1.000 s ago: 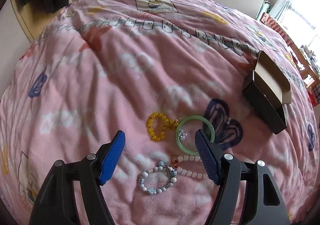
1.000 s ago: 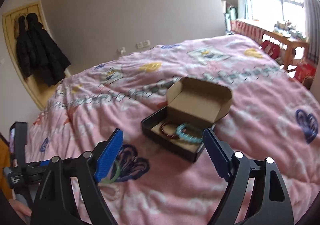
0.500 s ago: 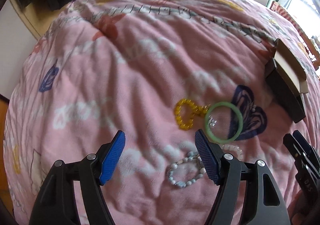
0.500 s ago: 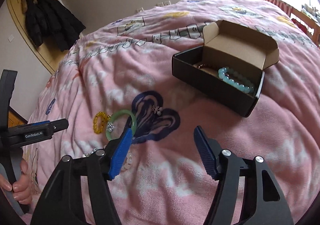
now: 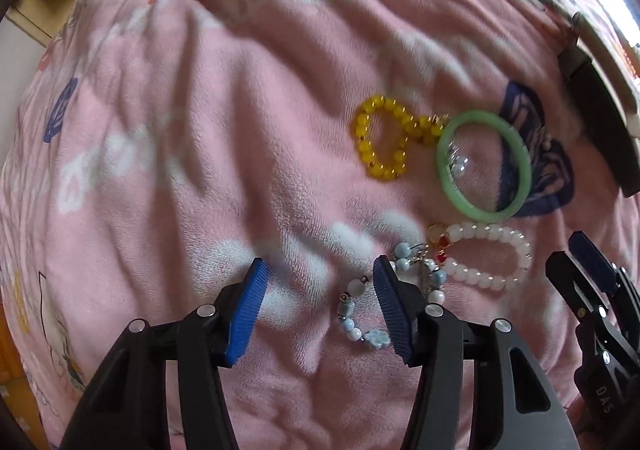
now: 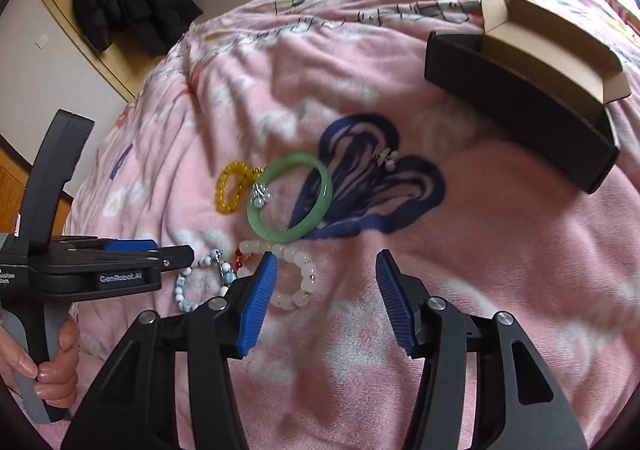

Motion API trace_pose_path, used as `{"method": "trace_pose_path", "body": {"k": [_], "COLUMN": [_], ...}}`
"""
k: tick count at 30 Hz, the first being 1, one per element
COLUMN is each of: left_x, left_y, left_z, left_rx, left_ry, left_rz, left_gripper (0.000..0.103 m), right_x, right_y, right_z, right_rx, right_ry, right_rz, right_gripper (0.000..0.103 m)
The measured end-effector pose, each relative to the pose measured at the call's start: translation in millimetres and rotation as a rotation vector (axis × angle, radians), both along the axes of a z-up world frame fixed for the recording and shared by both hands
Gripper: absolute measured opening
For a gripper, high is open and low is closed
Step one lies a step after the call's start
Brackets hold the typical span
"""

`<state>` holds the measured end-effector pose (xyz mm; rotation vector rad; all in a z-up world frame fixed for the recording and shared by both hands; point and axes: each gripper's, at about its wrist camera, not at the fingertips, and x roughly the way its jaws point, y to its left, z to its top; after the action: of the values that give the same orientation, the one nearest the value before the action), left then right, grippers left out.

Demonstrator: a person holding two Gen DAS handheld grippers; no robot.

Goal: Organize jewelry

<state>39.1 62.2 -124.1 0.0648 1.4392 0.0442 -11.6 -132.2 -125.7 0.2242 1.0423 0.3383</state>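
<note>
On the pink bedspread lie a yellow bead bracelet (image 5: 382,142), a green bangle (image 5: 484,166) with a small silver earring (image 5: 458,164) inside it, a white bead bracelet (image 5: 486,260) and a blue-white bead bracelet (image 5: 362,324). My left gripper (image 5: 320,310) is open, low over the blue-white bracelet, its right finger across it. My right gripper (image 6: 326,296) is open above the white bracelet (image 6: 296,278). The same items show in the right wrist view: green bangle (image 6: 290,198), yellow bracelet (image 6: 232,188), blue-white bracelet (image 6: 200,282). A second earring (image 6: 384,158) lies on the blue print.
An open black box (image 6: 520,110) with a cardboard lid stands at the right on the bed; its inside is hidden from here. It also shows in the left wrist view (image 5: 600,130). Dark coats (image 6: 120,14) hang on the far wall. The left gripper body (image 6: 92,266) sits at the left.
Both grippers have dropped lower and closer to the jewelry. The left one now straddles the blue-white bracelet; the right one turned away from the box toward the white bracelet.
</note>
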Motion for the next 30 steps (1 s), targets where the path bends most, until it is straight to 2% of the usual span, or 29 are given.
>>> {"method": "trace_pose_path", "body": {"k": [5, 8, 11, 18, 20, 21, 22, 24, 26, 30], "left_x": [0.6, 1.1, 0.2, -7.4, -8.3, -4.6, -5.8, -5.2, -5.9, -8.1], "left_y": [-1.5, 1.5, 3.8, 1.5, 1.2, -6.2, -5.7, -0.8, 1.8, -1.9], "left_z": [-14.5, -20.0, -21.2, -21.6, -23.6, -22.3, -22.1, -19.8, -18.8, -11.1], "left_rx": [0.018, -0.014, -0.028, -0.022, -0.040, -0.039, -0.029, -0.028, -0.042, -0.015], "left_ry": [0.024, 0.035, 0.038, 0.038, 0.038, 0.036, 0.033, 0.022, 0.021, 0.003], "left_rz": [-0.015, 0.001, 0.003, -0.034, -0.030, -0.027, -0.022, -0.005, 0.007, -0.004], "left_gripper": [0.056, 0.056, 0.056, 0.056, 0.056, 0.050, 0.036, 0.024, 0.023, 0.016], "right_x": [2.8, 5.3, 3.1, -2.3, -2.3, -1.6, -2.4, -4.4, -4.9, -4.0], "right_y": [1.1, 1.4, 5.8, 25.5, 29.7, 31.6, 32.7, 35.0, 34.8, 32.9], "right_z": [-10.2, -17.9, -15.4, -14.7, -17.5, -19.7, -19.7, -18.5, -17.8, -16.4], "right_rx": [0.011, 0.029, 0.012, -0.089, -0.092, -0.082, -0.087, -0.097, -0.098, -0.085], "right_ry": [0.018, 0.031, 0.003, -0.056, -0.056, -0.043, -0.049, -0.058, -0.061, -0.057], "right_rz": [0.000, -0.003, 0.020, 0.098, 0.125, 0.141, 0.137, 0.141, 0.145, 0.143], "right_gripper": [0.051, 0.051, 0.051, 0.044, 0.035, 0.019, 0.019, 0.017, 0.016, 0.015]}}
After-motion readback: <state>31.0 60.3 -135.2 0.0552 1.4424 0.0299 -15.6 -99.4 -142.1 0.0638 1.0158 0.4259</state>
